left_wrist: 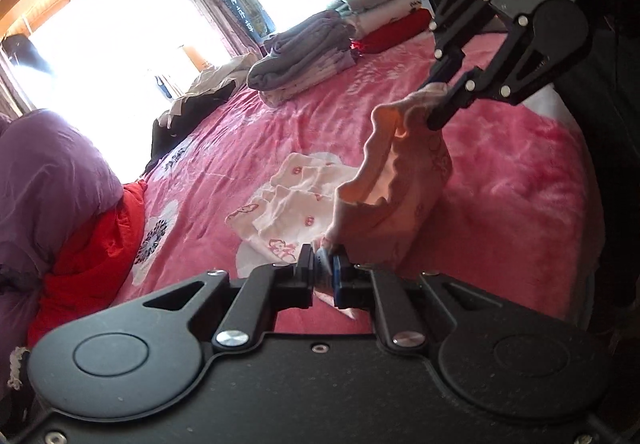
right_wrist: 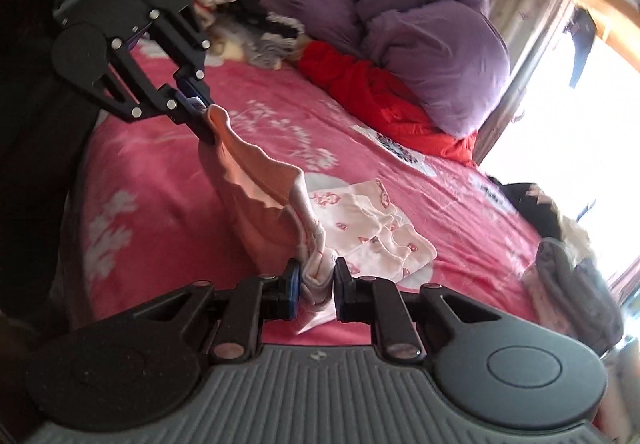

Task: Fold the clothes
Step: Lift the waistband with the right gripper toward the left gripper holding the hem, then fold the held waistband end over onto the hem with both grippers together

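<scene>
A small pale pink garment (left_wrist: 394, 200) with a wavy elastic edge hangs stretched between my two grippers above the pink bed. My left gripper (left_wrist: 326, 276) is shut on one end of its edge. My right gripper (right_wrist: 316, 280) is shut on the other end, where the cloth bunches between the fingers. The right gripper also shows in the left wrist view (left_wrist: 438, 106), the left gripper in the right wrist view (right_wrist: 202, 118). The garment (right_wrist: 260, 200) sags open between them. A folded white garment with pink prints (left_wrist: 288, 208) lies flat on the bed below, also in the right wrist view (right_wrist: 376, 228).
The bed has a pink flowered cover (left_wrist: 512, 180). Stacks of folded grey, white and red cloth (left_wrist: 312, 56) sit at the far side. A purple duvet (right_wrist: 424, 24) and red cloth (right_wrist: 384, 100) are heaped at the other end. Dark clothes (left_wrist: 188, 116) lie near the bright window.
</scene>
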Demonstrator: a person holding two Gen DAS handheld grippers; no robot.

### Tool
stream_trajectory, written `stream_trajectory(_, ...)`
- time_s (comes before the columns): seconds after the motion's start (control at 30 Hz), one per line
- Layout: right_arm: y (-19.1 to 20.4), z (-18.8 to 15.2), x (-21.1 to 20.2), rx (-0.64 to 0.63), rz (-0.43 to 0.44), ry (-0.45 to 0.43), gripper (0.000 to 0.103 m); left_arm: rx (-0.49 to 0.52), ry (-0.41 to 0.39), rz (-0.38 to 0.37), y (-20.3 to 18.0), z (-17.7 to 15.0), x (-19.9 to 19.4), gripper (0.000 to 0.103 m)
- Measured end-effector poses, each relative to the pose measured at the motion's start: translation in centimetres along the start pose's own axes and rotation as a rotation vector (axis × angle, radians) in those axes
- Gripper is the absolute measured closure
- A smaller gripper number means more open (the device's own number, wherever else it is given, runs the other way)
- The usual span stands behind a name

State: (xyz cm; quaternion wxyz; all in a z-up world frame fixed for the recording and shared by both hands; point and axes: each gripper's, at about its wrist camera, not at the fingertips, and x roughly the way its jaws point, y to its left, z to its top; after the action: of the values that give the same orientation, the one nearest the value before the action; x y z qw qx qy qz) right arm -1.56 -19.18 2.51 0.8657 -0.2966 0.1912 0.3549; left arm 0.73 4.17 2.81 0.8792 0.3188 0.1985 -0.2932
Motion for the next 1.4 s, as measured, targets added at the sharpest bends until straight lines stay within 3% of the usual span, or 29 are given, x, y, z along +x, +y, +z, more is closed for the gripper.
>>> stream_trajectory(0.2,-6.5,-0.1,4.9,0.247,0.046,0.014,0.085,-0.179,-0.007,-0.069,5.3,0.9,5.2,0.095)
stream_trajectory(0.43,-11.1,-2.6,11.2,0.504,0.124,0.052,0.085,-0.431,0.013,-0.151,9.0,-1.5,11.8,0.095)
stream_trajectory(0.63,-15.0,-8.0,14.9,0.980,0.261,-0.003,0.082,-0.759,0.046,-0.275,11.0,-5.1,15.4,0.094)
stream_trajectory(0.73,-15.5,-10.4,15.5,1.141,0.334,-0.012,0.081,-0.848,0.013,-0.315,11.7,-5.5,14.6,0.076)
stream_trajectory(0.8,-15.3,-10.9,15.4,1.185,0.357,-0.028,0.077,-0.902,-0.030,-0.365,12.1,-5.6,13.5,0.055)
stream_trajectory(0.87,-15.1,-11.0,15.2,1.217,0.366,-0.049,0.057,-0.945,-0.046,-0.392,12.2,-5.8,12.7,0.055)
stream_trajectory(0.93,-14.6,-10.8,15.0,1.224,0.366,-0.051,0.050,-0.973,-0.026,-0.390,12.0,-6.1,12.3,0.055)
stream_trajectory(1.0,-14.1,-10.3,14.7,1.181,0.338,-0.037,0.050,-1.000,0.010,-0.379,11.8,-6.6,12.3,0.056)
stream_trajectory(1.13,-13.3,-9.8,14.0,1.146,0.280,-0.032,0.056,-1.094,0.019,-0.389,12.0,-7.4,12.7,0.061)
stream_trajectory(1.17,-13.3,-9.9,13.8,1.154,0.270,-0.039,0.059,-1.109,0.020,-0.390,12.0,-7.4,12.9,0.069)
stream_trajectory(1.23,-13.3,-10.0,13.7,1.161,0.270,-0.058,0.070,-1.126,0.036,-0.395,11.8,-7.5,13.4,0.070)
stream_trajectory(1.3,-13.2,-9.9,13.8,1.150,0.273,-0.056,0.075,-1.113,0.048,-0.385,11.5,-7.4,13.6,0.082)
stream_trajectory(1.4,-13.3,-9.9,14.0,1.150,0.281,-0.063,0.092,-1.075,0.023,-0.356,11.2,-6.9,13.4,0.100)
